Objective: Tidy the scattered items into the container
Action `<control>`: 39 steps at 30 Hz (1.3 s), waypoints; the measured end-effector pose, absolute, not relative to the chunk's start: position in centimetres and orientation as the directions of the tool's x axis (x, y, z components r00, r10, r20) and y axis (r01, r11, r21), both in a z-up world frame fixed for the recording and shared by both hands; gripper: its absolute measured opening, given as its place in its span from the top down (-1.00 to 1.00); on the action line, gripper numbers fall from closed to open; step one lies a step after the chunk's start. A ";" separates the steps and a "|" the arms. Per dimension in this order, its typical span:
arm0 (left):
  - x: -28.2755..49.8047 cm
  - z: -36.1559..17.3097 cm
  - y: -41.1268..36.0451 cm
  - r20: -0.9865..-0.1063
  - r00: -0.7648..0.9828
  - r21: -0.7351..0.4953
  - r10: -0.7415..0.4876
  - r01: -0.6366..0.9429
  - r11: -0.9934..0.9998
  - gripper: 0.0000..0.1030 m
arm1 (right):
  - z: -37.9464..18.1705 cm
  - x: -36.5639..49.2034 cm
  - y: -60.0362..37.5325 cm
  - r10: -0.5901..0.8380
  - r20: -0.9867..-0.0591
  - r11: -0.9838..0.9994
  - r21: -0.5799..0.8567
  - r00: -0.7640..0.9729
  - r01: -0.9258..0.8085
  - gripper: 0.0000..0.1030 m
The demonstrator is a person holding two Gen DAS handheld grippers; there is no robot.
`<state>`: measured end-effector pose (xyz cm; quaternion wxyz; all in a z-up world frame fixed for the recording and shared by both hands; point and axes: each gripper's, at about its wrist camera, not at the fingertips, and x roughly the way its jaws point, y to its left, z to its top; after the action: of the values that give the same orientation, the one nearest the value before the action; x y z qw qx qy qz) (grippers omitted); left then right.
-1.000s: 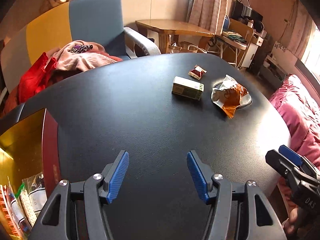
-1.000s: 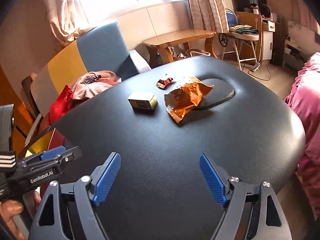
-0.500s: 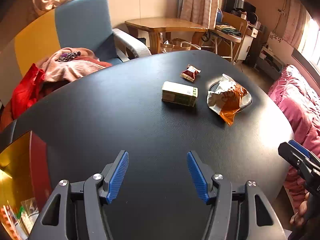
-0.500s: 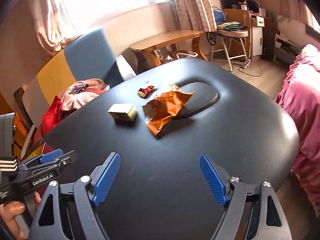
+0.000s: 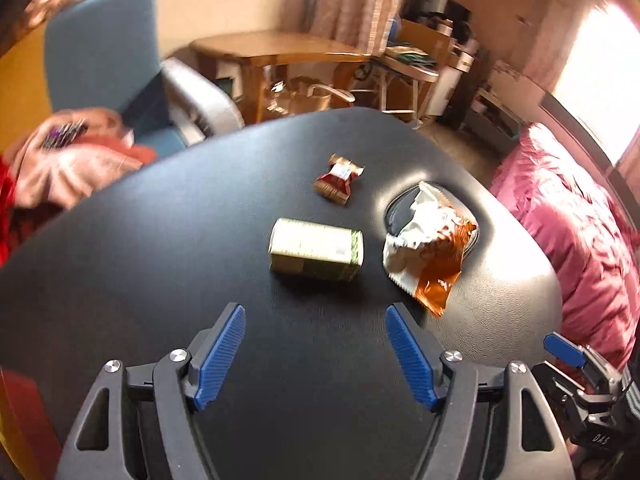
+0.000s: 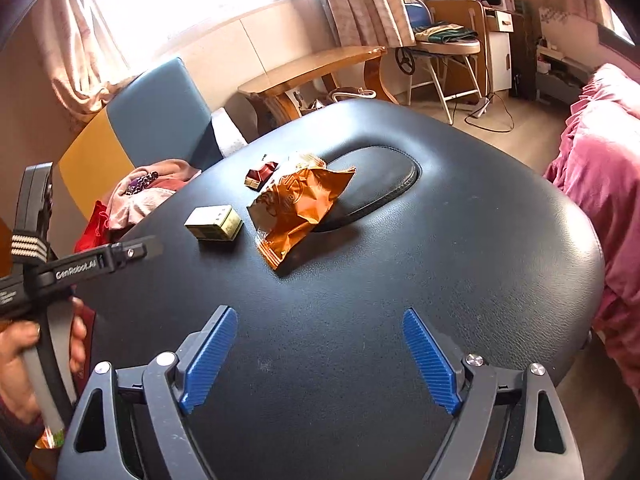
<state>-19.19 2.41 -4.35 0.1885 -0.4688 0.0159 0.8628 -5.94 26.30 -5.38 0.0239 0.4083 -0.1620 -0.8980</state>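
Three items lie on the black padded table (image 5: 160, 264): a small green-and-cream box (image 5: 316, 249), a red candy wrapper (image 5: 338, 178) behind it, and an orange-and-white snack bag (image 5: 430, 246) to its right, lying over an oval recess. My left gripper (image 5: 316, 356) is open and empty, a short way in front of the box. My right gripper (image 6: 316, 356) is open and empty, further back from the box (image 6: 214, 222), the bag (image 6: 300, 208) and the wrapper (image 6: 260, 172). No container shows in either view.
A blue-and-yellow armchair (image 6: 152, 120) with pink and red clothes (image 5: 64, 160) stands behind the table on the left. A wooden table (image 5: 276, 50) and a chair stand further back. Pink bedding (image 6: 604, 184) lies to the right.
My left gripper has moved forward toward the box, which looks larger and closer. My right gripper has shifted a little; the items sit more to its left. Both stay open.
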 end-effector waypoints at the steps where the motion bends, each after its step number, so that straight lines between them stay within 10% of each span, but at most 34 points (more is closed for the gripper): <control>1: -19.7 -4.2 2.7 -0.813 -0.492 -0.144 0.311 -0.347 -0.927 -0.45 | -5.4 -6.1 26.3 -0.176 -0.725 -0.946 0.312 -0.666 -0.089 -0.68; 17: -27.6 -7.3 6.7 -0.866 -0.445 -0.083 0.227 -0.322 -0.943 -0.45 | -5.2 -8.7 28.2 -0.127 -0.715 -0.947 0.293 -0.687 -0.130 -0.77; 39: -17.8 -7.8 1.5 -0.852 -0.503 -0.010 0.146 -0.262 -0.965 -0.45 | -5.0 -24.5 22.1 -0.095 -0.785 -0.994 0.109 -0.612 0.015 -0.81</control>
<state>-17.78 1.51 -7.81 0.1180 -0.4842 0.0601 0.8648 -24.53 22.05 -5.00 0.0306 0.4394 -0.0457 -0.8966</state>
